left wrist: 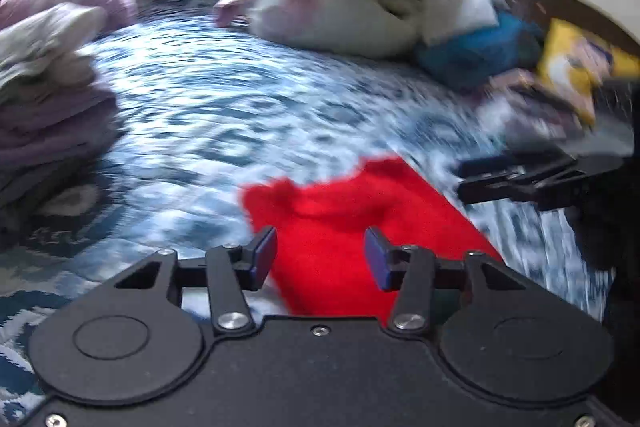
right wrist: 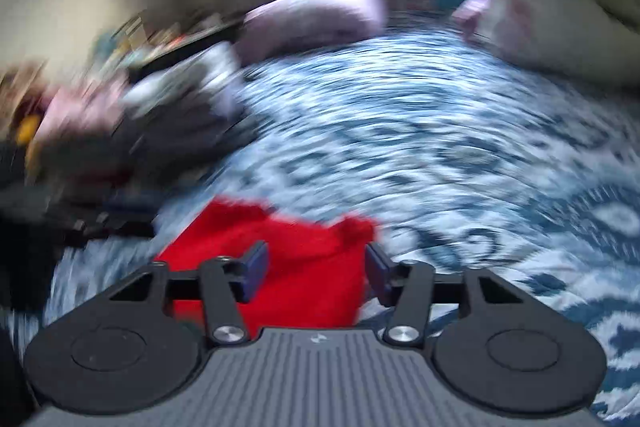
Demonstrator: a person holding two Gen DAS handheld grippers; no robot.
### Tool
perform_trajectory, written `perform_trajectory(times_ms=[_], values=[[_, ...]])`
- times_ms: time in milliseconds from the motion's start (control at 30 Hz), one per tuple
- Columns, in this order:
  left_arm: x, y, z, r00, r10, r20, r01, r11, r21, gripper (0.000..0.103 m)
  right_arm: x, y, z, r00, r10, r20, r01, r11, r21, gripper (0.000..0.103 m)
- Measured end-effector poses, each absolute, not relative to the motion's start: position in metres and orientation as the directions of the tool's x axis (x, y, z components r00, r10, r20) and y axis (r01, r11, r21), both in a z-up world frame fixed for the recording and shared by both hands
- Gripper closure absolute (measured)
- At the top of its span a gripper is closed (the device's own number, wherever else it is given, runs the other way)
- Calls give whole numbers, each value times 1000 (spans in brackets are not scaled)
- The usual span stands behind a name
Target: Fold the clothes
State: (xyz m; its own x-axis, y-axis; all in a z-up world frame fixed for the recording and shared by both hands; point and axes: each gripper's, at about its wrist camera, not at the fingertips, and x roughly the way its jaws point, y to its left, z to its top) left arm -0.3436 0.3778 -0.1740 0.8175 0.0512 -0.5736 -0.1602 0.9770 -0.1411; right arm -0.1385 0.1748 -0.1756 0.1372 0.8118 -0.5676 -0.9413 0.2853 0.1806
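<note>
A red garment (left wrist: 344, 227) lies on the blue and white patterned bedspread (left wrist: 224, 107). My left gripper (left wrist: 320, 259) is open just above its near part, the cloth showing between the blue pads. In the right wrist view the same red garment (right wrist: 288, 267) lies under my open right gripper (right wrist: 316, 271). The right gripper also shows in the left wrist view (left wrist: 464, 179) to the right of the garment, and it looks nearly shut there. Both views are blurred by motion.
A stack of folded clothes (left wrist: 48, 99) sits at the left. A pile of unfolded clothes (left wrist: 360, 7) lies at the back, with blue (left wrist: 476, 51) and yellow (left wrist: 576, 67) items to the right. A pink pillow (right wrist: 316, 15) lies at the headboard.
</note>
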Motion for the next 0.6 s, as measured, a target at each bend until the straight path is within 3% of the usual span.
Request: perform_trajectory(times_ms=[100, 167, 400, 600], values=[[-326, 355, -204, 756, 75, -650, -130, 991, -37, 56, -173, 189, -193, 124, 764, -633, -973, 220, 75, 49], [-323, 348, -219, 761, 123, -636, -139, 990, 25, 54, -180, 199, -216, 135, 721, -680, -970, 236, 56, 49], [-326, 359, -173, 811, 102, -576, -95, 995, 42, 54, -181, 189, -184, 181, 781, -598, -972, 233, 10, 52], [-276, 390, -187, 794, 91, -601, -105, 994, 12, 52, -145, 223, -183, 234, 791, -566, -961, 277, -10, 50]])
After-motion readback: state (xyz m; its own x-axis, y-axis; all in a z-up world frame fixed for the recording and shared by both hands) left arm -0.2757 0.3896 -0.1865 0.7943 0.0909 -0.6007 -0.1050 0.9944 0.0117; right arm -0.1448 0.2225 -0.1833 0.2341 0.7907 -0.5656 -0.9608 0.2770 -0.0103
